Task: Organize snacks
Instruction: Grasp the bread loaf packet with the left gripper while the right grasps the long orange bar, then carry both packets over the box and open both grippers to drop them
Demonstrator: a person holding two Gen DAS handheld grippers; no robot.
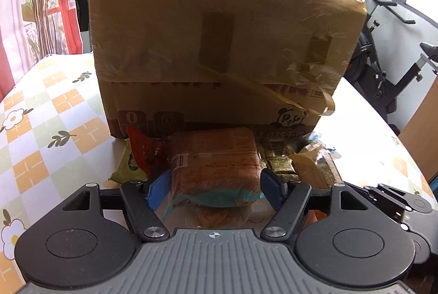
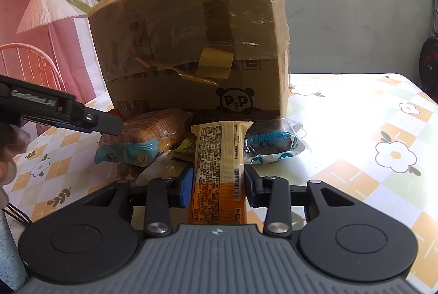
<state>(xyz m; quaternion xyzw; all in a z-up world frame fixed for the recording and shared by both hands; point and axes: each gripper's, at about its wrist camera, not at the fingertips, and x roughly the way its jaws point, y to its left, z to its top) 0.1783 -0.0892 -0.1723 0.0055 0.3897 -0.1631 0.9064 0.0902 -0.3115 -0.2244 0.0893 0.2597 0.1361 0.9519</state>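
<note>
Brown cardboard fills the back of both views: a taped box [image 1: 219,42] with a panda print stands on the surface [image 1: 54,113], which wears a checked cloth with white flowers. At the foot of the box lies a heap of snacks. The left tongs [image 1: 215,188] are clenched on a clear-wrapped brown bread pack [image 1: 216,162] with a teal end, blue pads pressing its two sides; whether it is lifted off the heap cannot be told. A red packet [image 1: 142,154] and a green packet [image 1: 127,165] lie just to its left, touching the heap, and small olive-wrapped bars [image 1: 279,165] lie to its right. The right tongs [image 2: 217,185] grasp a long yellow and orange bar [image 2: 219,165], its far end pointing at the box, printed text and barcodes facing up. Just beside that bar, to the right, rests a dark cake in a blue and white wrapper [image 2: 273,146], close against the box corner. The left tool's black body shows at the left edge of the right wrist view.
</note>
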